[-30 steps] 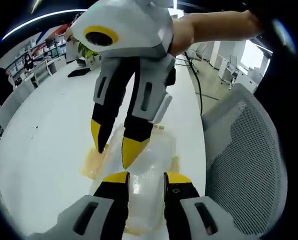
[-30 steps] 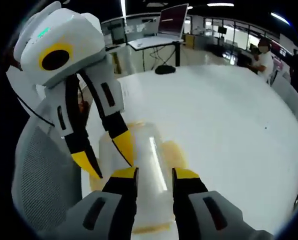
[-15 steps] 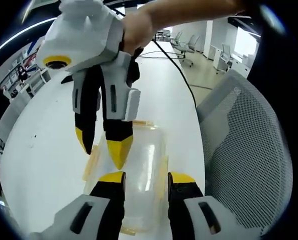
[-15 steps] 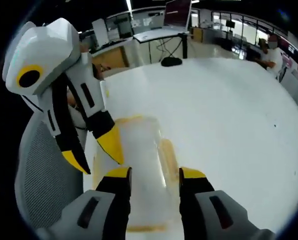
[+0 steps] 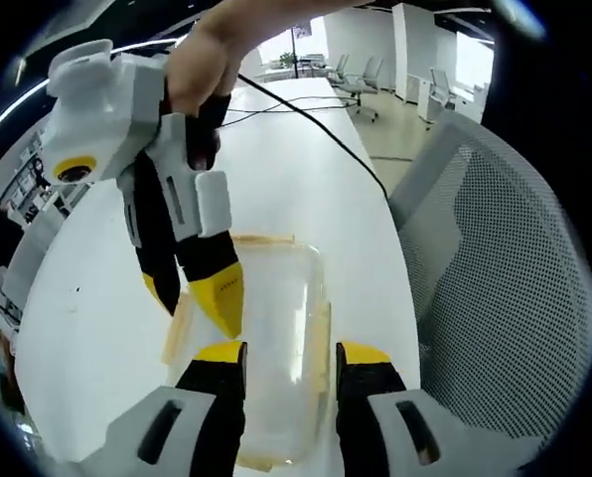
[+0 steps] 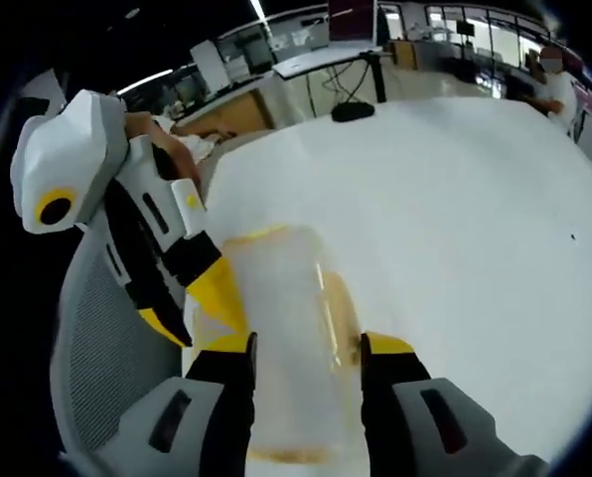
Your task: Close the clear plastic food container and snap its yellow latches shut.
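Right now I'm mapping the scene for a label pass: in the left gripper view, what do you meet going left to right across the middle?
White table → right gripper → clear food container → grey mesh chair.

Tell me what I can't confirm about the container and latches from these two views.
- Left gripper view: the container's near end is hidden behind the left gripper fingers.
- Right gripper view: motion blur smears the yellow latches, so snapped or loose is unreadable; the near end sits behind the right gripper.
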A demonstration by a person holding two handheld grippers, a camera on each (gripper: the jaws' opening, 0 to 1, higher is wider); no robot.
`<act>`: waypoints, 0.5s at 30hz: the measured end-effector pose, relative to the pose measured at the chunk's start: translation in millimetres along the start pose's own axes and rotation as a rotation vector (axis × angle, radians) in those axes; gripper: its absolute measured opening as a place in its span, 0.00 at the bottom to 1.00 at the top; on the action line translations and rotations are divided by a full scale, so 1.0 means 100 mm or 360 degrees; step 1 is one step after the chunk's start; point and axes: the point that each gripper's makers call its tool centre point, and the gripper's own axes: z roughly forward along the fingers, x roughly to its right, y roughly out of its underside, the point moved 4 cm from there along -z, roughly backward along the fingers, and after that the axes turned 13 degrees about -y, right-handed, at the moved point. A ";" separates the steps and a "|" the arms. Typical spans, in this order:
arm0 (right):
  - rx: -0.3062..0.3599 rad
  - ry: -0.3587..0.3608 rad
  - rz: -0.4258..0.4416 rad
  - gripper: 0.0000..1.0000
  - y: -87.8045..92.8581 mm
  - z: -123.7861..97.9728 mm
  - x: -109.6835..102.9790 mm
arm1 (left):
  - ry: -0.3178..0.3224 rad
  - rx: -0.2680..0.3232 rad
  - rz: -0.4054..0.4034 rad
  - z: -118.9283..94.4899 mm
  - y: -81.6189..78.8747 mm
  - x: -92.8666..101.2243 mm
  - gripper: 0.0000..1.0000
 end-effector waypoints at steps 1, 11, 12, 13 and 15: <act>-0.0011 -0.0010 -0.0006 0.39 -0.01 0.00 0.00 | -0.0011 0.0005 0.0017 0.00 0.00 0.00 0.29; -0.0102 -0.0105 -0.0038 0.39 -0.03 0.03 0.01 | -0.0054 0.0042 0.0039 0.02 0.01 -0.01 0.28; -0.0113 -0.0110 -0.0043 0.39 -0.04 0.03 0.01 | -0.0057 0.0045 0.0054 0.02 0.02 -0.01 0.28; -0.0126 -0.0116 -0.0053 0.39 -0.04 0.03 0.01 | -0.0058 0.0048 0.0070 0.02 0.01 0.00 0.28; -0.0152 -0.0127 -0.0068 0.39 -0.05 0.04 0.02 | -0.0060 0.0052 0.0091 0.02 0.02 0.00 0.29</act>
